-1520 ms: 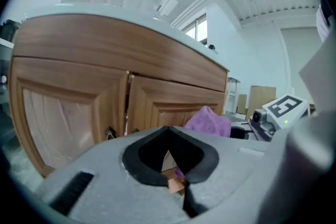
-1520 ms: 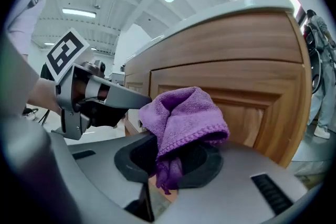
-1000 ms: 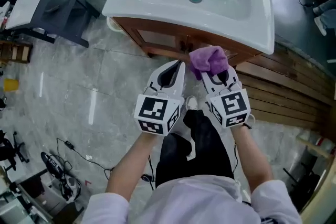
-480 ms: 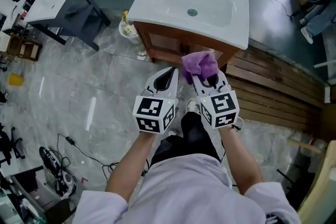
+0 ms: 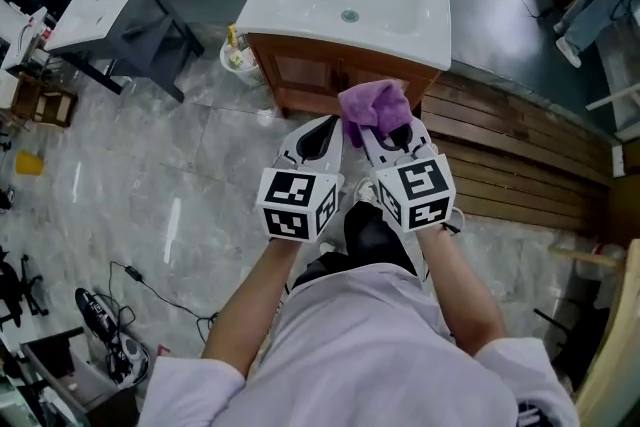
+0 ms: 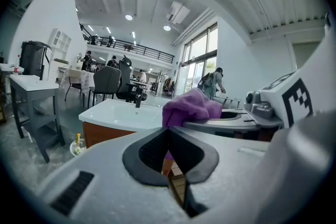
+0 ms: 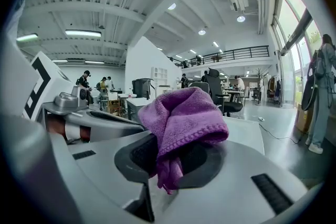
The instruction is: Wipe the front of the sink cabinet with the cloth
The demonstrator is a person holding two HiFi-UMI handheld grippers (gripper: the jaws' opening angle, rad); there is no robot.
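Note:
A wooden sink cabinet (image 5: pixel 310 75) with a white basin top (image 5: pixel 300 5) stands ahead of me on the floor. My right gripper (image 5: pixel 392 137) is shut on a bunched purple cloth (image 5: pixel 372 107), held in the air short of the cabinet front. In the right gripper view the purple cloth (image 7: pixel 181 123) bulges up out of the closed jaws. Beside it on the left, my left gripper (image 5: pixel 322 137) is shut with nothing in it. In the left gripper view the cabinet (image 6: pixel 100 134) shows ahead with the cloth (image 6: pixel 190 108) at the right.
A small white bin (image 5: pixel 236 55) with bottles sits at the cabinet's left foot. A white table on a dark frame (image 5: pixel 100 10) stands to the left. Wooden decking (image 5: pixel 530 165) runs along the right. Cables lie on the marble floor (image 5: pixel 150 195).
I have backed away from the cabinet: it looks smaller and farther off, and more of the room shows. Both grippers stay side by side, the right still holding the cloth.

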